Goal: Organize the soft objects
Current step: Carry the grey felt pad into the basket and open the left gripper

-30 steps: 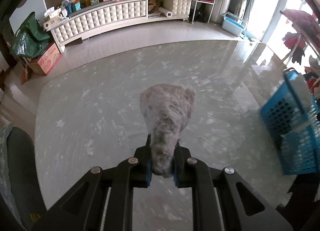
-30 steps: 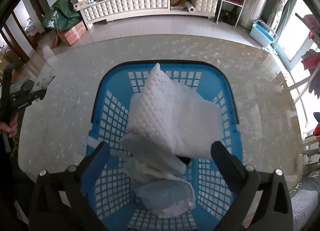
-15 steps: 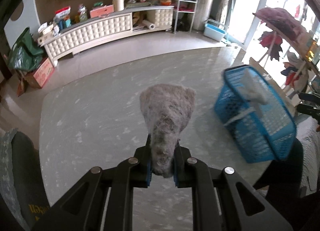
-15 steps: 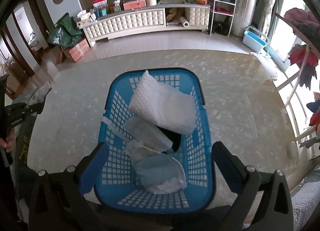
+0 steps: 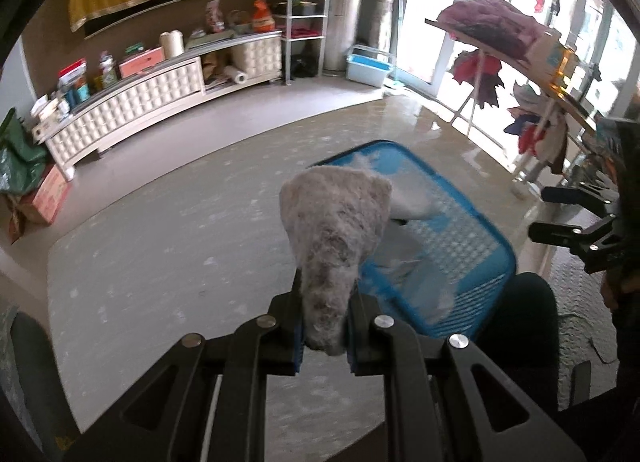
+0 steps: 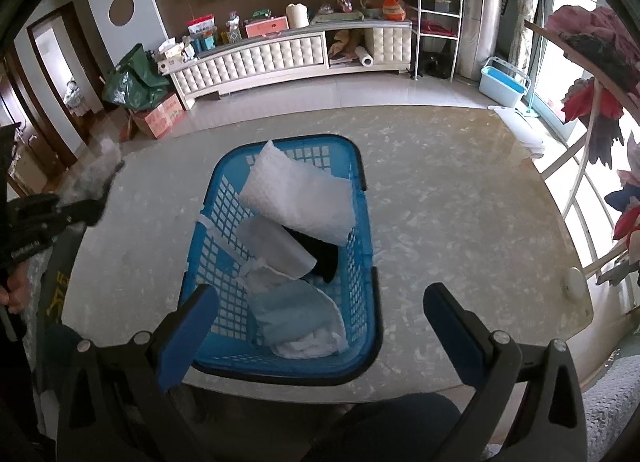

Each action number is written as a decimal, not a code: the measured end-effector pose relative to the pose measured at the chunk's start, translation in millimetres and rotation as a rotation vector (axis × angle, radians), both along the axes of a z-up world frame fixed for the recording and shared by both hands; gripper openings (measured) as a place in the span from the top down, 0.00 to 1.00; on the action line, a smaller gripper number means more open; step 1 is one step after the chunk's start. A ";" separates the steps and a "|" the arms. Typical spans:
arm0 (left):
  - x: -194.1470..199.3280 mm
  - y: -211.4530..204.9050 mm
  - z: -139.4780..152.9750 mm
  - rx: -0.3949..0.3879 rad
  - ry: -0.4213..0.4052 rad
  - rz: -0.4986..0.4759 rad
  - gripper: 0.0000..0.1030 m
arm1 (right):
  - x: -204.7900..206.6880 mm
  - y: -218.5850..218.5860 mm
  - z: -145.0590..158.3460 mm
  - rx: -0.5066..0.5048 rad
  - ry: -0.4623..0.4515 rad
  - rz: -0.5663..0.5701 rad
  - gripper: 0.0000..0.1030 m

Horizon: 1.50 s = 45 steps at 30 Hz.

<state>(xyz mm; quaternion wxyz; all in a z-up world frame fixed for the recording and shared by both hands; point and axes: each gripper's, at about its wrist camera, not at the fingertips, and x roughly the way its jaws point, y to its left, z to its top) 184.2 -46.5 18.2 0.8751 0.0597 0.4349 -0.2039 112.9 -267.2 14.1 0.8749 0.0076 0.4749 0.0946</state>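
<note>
The left gripper point(image 5: 323, 336) clamps a grey fluffy cloth point(image 5: 334, 229), which sticks out beyond its fingertips, in the air over the table point(image 5: 160, 246). Just right of the cloth in the left view sits the blue basket point(image 6: 362, 229), at the table's near edge, holding a white pad point(image 6: 296, 197) and other soft pieces. The right gripper point(image 6: 320, 326) hangs above the basket's near end, jaws wide apart and empty.

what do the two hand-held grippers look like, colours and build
Both are matte black with cut-out triangular frames and round silver bolts. The left hand-held gripper has narrow blue pads. The right hand-held gripper has broad blue pads.
</note>
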 end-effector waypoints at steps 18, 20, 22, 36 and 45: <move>10.2 -110.8 -40.7 0.008 0.124 -0.143 0.87 | -8.0 -34.1 -23.6 0.031 0.001 -0.003 0.00; 13.1 -119.1 -50.8 0.019 0.149 -0.152 0.87 | -7.1 -37.5 -27.0 0.032 0.004 -0.004 0.00; 16.1 -125.1 -60.4 0.032 0.173 -0.161 0.87 | -7.3 -41.0 -32.5 0.041 0.011 -0.001 0.00; 29.2 -155.2 -98.8 0.090 0.288 -0.199 0.86 | -0.6 -54.6 -43.1 0.096 0.047 -0.022 0.00; 33.4 -161.4 -105.8 0.136 0.294 -0.197 0.53 | -1.3 -59.5 -42.2 0.108 0.060 -0.036 0.00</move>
